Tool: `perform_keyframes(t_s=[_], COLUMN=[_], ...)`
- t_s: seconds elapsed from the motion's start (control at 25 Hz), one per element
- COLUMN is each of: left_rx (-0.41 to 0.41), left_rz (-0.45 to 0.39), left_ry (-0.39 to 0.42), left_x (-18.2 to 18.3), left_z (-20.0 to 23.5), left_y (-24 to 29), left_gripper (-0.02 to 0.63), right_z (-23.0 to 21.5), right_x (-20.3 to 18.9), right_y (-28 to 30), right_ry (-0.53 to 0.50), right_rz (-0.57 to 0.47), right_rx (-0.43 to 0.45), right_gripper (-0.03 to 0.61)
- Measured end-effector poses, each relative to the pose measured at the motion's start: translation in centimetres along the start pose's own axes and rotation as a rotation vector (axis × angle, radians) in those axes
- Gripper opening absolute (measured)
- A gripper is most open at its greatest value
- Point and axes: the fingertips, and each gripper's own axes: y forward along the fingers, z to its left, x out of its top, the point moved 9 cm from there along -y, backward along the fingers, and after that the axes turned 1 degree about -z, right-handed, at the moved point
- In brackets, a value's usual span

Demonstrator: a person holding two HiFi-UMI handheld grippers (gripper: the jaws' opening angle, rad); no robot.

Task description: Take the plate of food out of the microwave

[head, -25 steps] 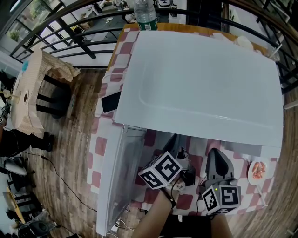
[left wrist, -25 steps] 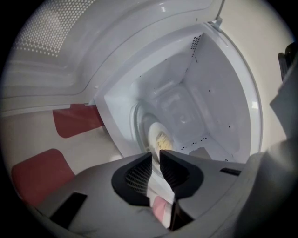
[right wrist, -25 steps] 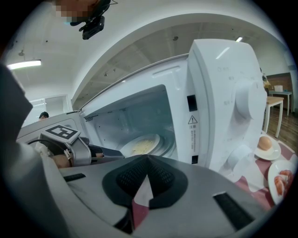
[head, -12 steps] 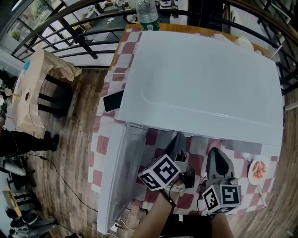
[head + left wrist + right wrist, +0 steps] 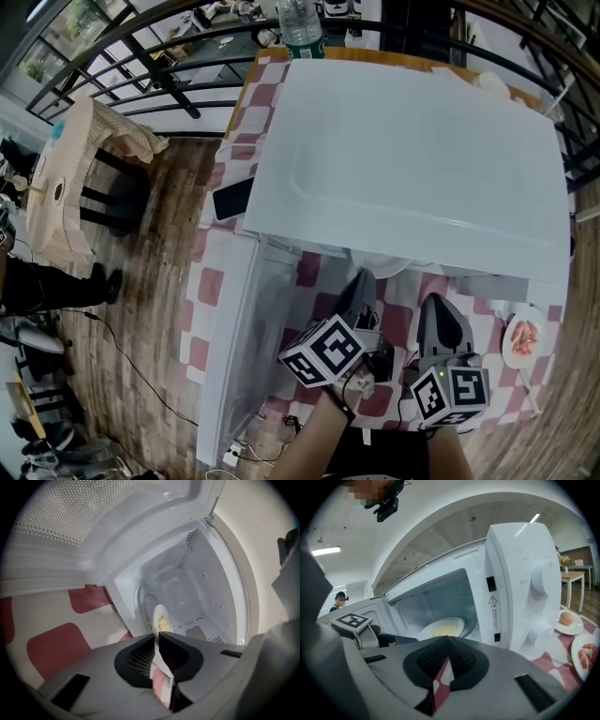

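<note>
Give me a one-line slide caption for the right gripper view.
Shut right gripper pointing into the open microwave, with the plate of food inside.

1. The microwave (image 5: 403, 159) has a smooth white casing with a soft sheen.
2. Its door (image 5: 61, 522) has a finely perforated screen.
3. The plate of food (image 5: 443, 629) looks glossy white.
4. The tablecloth (image 5: 208, 286) is matt.
5. The floor (image 5: 141, 281) is grainy wood planking.
6. The right gripper (image 5: 448, 638) has a matt grey plastic shell, and its pads (image 5: 461, 660) are black and ribbed.
7. The railing (image 5: 159, 70) is black metal.
</note>
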Motion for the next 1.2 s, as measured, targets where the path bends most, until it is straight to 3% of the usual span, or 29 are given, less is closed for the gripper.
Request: perform_keyframes(t_s=[0.4,0.76,1.04,1.2], left_rx=[0.012,0.021,0.026,0.027], left_rz=[-0.015,-0.001,0.011,0.012], left_ry=[0.004,-0.039,-0.038,-0.032], left_x=[-0.6,-1.5,-1.8,-1.6], left_z=[0.0,1.1,1.4,1.3], left_y=[-1.5,-3.0,-3.2,-3.3], left_gripper=[0.054,0.055,0.058,0.06], right_z=[-0.1,-0.1,-1.4,-1.6], right_x=[-0.3,-0.9,-2.2,-2.3], right_y=[-0.4,-0.4,0.5,1.2], right_ry=[0.02,0.092,0.253,0.279], right_rz=[-0.005,0.015,0.06,0.071], right_rx=[0.014,0.026,0.054,0.07], right_gripper=[0.014,0.014,0.013,0.019])
